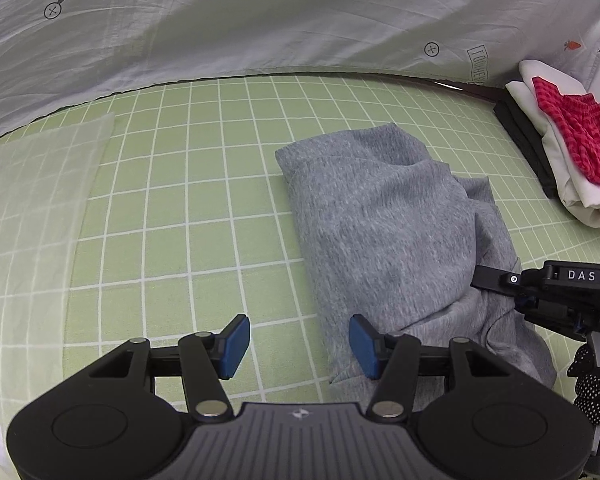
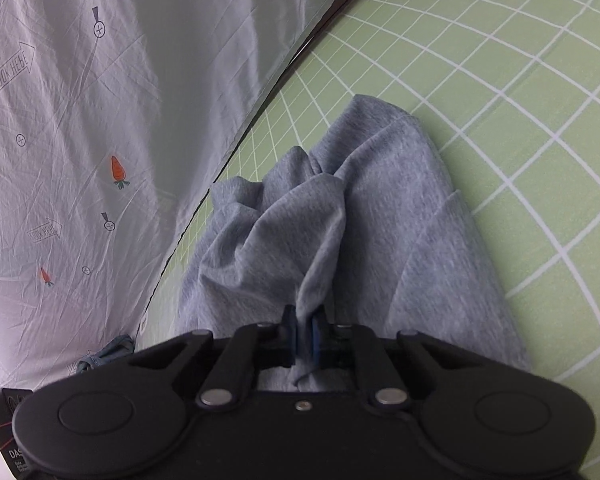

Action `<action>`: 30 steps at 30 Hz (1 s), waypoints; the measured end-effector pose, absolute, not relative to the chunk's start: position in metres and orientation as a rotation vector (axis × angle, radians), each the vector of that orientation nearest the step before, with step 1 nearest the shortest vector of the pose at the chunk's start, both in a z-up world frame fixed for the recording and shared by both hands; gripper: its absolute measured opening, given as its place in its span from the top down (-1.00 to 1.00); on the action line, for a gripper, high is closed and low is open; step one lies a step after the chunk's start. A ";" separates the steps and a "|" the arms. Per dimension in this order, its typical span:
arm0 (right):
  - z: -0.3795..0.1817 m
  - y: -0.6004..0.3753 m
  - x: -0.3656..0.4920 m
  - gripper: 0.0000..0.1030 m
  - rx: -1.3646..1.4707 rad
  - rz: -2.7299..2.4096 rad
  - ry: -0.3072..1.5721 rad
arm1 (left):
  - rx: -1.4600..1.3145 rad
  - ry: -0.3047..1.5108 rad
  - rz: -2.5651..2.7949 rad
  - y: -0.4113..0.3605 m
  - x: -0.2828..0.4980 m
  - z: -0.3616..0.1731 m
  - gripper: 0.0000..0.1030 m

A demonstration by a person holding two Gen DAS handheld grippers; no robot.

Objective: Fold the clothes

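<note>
Right wrist view: grey garment (image 2: pixel 364 216), soft and limp, was found bunched on the green checked bed sheet (image 2: pixel 540 128). Right tool (image 2: pixel 305 336) was clamped on a fold; left tool (image 1: pixel 299 346) stood apart, empty. Near edge judged graspable.

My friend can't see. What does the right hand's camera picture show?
The right tongs are pinched shut on a fold of a crumpled grey garment. It lies on a green checked sheet, beside a white cloth with little carrots.
</note>
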State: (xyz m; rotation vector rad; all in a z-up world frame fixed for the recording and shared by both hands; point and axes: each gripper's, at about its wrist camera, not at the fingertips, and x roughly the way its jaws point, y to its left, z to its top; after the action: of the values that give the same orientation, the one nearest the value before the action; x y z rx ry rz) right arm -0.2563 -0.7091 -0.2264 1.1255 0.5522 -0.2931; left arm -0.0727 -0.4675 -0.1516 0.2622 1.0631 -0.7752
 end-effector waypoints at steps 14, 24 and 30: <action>-0.194 -0.761 -0.304 0.18 0.929 -0.545 0.679 | 0.276 1.069 -0.793 -0.496 -0.106 -0.157 -0.18; -0.197 -0.716 -0.314 -0.23 0.764 -0.528 0.811 | 0.213 1.084 -0.748 -0.508 -0.114 -0.157 -0.28; -0.200 -0.692 -0.325 -0.24 0.684 -0.517 0.897 | 0.199 1.143 -0.756 -0.485 -0.140 -0.167 -0.28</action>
State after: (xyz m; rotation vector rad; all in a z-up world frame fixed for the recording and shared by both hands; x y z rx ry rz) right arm -0.3252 -0.6921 -0.1998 0.6842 0.8972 -0.5172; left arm -0.1400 -0.4846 -0.1671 0.1987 1.1434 -0.7558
